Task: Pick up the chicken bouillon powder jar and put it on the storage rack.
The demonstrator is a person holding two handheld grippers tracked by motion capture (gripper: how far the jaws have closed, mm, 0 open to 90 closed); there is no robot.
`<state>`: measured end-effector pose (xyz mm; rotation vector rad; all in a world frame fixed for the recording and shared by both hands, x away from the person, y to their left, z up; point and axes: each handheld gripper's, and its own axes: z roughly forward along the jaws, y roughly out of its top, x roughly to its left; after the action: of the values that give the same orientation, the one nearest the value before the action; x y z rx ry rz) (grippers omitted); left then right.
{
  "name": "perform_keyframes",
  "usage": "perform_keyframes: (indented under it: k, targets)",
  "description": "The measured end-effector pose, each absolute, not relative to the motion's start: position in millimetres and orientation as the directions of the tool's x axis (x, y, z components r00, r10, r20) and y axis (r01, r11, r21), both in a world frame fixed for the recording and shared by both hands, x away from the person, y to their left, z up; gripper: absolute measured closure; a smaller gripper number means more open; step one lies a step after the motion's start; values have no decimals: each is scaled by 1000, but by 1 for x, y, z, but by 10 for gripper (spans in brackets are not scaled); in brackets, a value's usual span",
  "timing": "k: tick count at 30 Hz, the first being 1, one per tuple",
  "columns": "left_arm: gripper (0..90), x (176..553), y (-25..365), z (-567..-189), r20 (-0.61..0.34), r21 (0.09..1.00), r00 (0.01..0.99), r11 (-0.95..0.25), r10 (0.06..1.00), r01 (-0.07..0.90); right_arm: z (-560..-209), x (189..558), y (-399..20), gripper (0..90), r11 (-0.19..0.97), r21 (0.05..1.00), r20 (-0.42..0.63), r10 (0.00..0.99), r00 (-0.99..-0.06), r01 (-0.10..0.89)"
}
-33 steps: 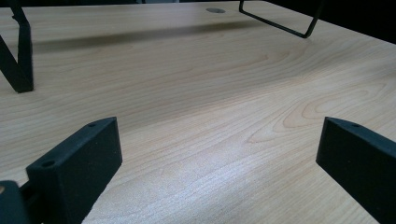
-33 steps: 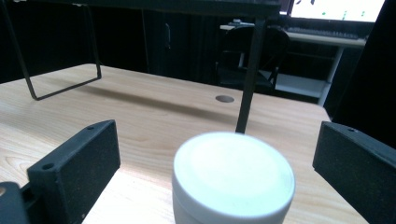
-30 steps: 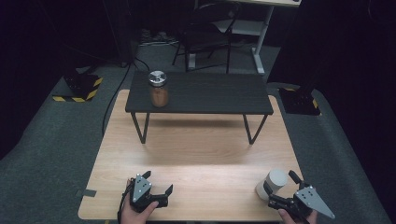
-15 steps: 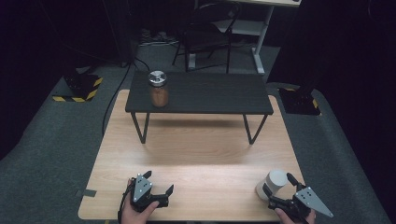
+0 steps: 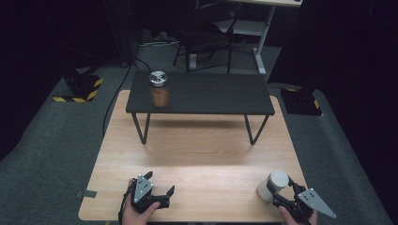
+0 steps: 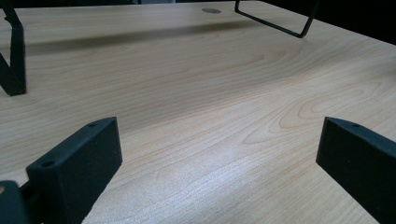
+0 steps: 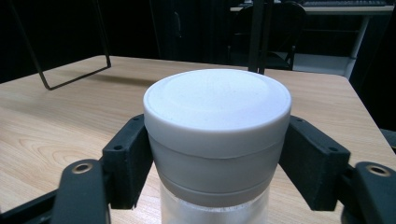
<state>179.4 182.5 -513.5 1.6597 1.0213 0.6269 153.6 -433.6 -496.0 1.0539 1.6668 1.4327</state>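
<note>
A jar with a white lid (image 5: 274,183) stands near the wooden table's front right corner. My right gripper (image 5: 280,188) is shut on it. In the right gripper view the two black jaws press on either side of the white-lidded jar (image 7: 217,140), just under the lid, and the right gripper (image 7: 217,158) holds it upright. My left gripper (image 5: 160,182) rests at the front left of the table, open. In the left gripper view the left gripper (image 6: 219,140) has only bare wood between its jaws. A glass jar with brown contents and a metal lid (image 5: 159,89) stands on the left of the small black table (image 5: 211,93).
The small black table stands on thin wire legs (image 5: 141,129) at the far end of the wooden table (image 5: 202,150), with open wood beneath and in front of it. Beyond are a chair (image 5: 206,33), floor cables and a yellow-black striped plate (image 5: 80,91).
The right gripper's jaws have drawn in slightly around the white-lidded jar. The left gripper and the brown jar have not moved.
</note>
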Motion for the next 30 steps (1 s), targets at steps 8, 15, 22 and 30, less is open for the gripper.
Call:
perform_keyframes:
  k: [8, 15, 22, 30]
  targets:
    - [4, 180, 182, -513, -82, 942, 498, -96, 863, 321, -496, 154, -434, 332, 52, 988, 17, 900, -437, 146]
    - [4, 182, 181, -511, -88, 936, 491, -96, 867, 338, -495, 154, -432, 334, 52, 988, 16, 904, -427, 148]
    - [4, 183, 177, -507, -77, 927, 475, -113, 877, 358, -491, 152, -428, 335, 61, 986, 11, 909, -417, 158]
    - [4, 185, 175, -503, -54, 919, 472, -141, 880, 369, -481, 156, -414, 335, 85, 983, -5, 895, -446, 160]
